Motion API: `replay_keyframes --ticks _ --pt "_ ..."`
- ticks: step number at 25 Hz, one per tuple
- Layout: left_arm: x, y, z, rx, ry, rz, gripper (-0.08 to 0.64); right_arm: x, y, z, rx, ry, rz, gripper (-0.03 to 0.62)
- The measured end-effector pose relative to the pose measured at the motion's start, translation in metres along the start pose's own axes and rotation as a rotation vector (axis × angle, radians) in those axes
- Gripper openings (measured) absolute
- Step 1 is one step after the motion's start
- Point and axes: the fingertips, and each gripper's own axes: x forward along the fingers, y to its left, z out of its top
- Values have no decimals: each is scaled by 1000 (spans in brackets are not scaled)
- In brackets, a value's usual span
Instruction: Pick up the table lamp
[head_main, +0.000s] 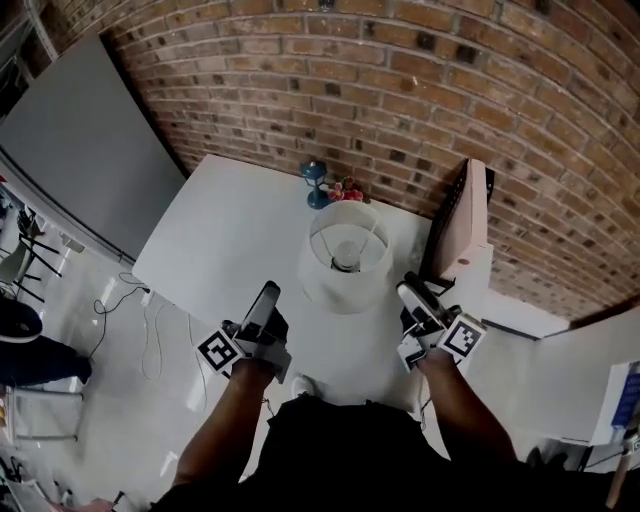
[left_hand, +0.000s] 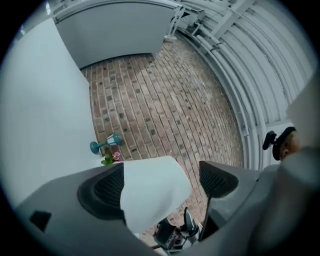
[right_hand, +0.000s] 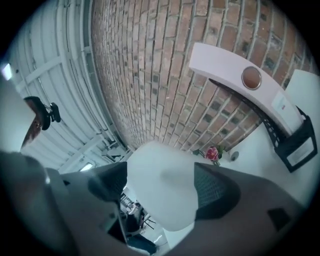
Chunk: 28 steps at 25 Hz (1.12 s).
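Note:
The table lamp (head_main: 345, 255) has a white drum shade and stands on the white table (head_main: 230, 240) near its middle. In the head view my left gripper (head_main: 268, 296) is just left of the shade and my right gripper (head_main: 412, 292) just right of it, both a little short of touching. In the left gripper view the shade (left_hand: 152, 192) fills the gap ahead of the left gripper (left_hand: 162, 182), whose jaws stand wide. From the right gripper (right_hand: 160, 190), open too, the shade (right_hand: 162, 192) shows between the dark pads (right_hand: 215, 190). The lamp's base is hidden under the shade.
A small blue ornament (head_main: 314, 183) and pink flowers (head_main: 348, 188) stand behind the lamp by the brick wall (head_main: 400, 80). A pale board on a black stand (head_main: 462, 215) leans at the table's right end. A grey panel (head_main: 80, 150) stands left; cables (head_main: 150, 320) lie on the floor.

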Motion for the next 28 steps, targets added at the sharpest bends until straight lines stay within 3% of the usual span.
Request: replay_keyframes --ticks 7,9,14,28 --pt "18 54 9 -247 -43 -37 472 11 -37 12 166 -121 -27 437" --pt "24 71 6 -270 -19 -36 472 13 -51 11 193 -129 -41 444" --pt "47 77 -4 -305 71 -156 472 23 -71 1 282 -119 -15 506" --pt "90 96 -9 -407 31 -176 472 54 -85 -5 462 -221 100 560"
